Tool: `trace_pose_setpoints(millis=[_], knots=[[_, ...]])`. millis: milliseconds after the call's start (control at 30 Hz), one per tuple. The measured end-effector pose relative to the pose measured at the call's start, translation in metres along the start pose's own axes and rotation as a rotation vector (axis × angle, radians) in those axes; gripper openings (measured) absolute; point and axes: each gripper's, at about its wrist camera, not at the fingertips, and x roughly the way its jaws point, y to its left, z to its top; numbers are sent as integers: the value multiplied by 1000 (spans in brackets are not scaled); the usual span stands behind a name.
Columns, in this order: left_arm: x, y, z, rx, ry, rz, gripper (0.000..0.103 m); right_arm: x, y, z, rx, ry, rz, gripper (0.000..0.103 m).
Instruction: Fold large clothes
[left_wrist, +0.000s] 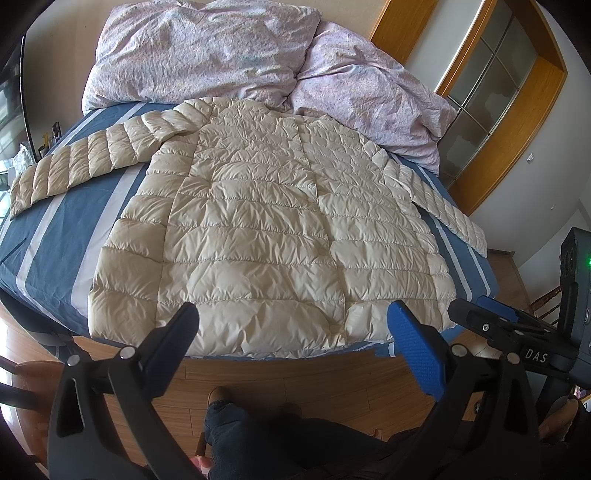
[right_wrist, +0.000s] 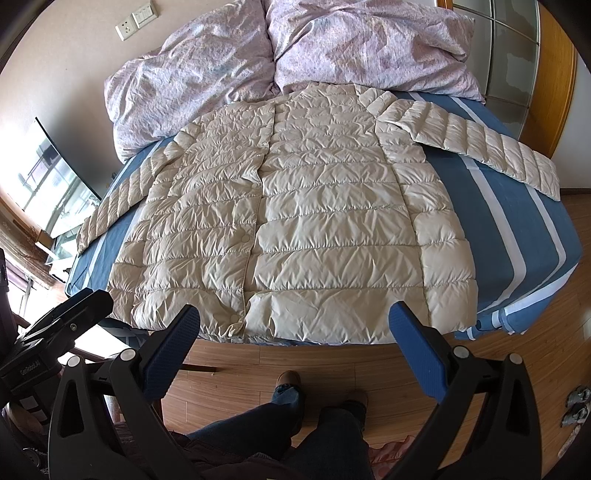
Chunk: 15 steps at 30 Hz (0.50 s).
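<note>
Now both claws, left claw (left_wrist: 293, 336), right claw (right_wrist: 293, 334), agape above jacket (left_wrist: 273, 236) hem; floor (left_wrist: 295, 380) beneath

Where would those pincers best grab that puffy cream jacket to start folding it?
Probably at a sleeve cuff. The down jacket lies flat, front up, both sleeves spread sideways. The right sleeve ends in a thin free edge on the striped sheet, so the open right gripper could come from that outer side and pinch it.
</note>
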Motion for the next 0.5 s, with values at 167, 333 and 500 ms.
trace_pose_setpoints(millis=[167, 333, 500], knots=[[0, 0, 0, -1, 0, 0, 101, 0, 0, 0, 1, 0, 0, 102], [0, 0, 0, 0, 1, 0, 101, 0, -1, 1, 1, 2, 1, 102], [0, 0, 0, -1, 1, 0, 101, 1, -1, 1, 1, 2, 1, 102]])
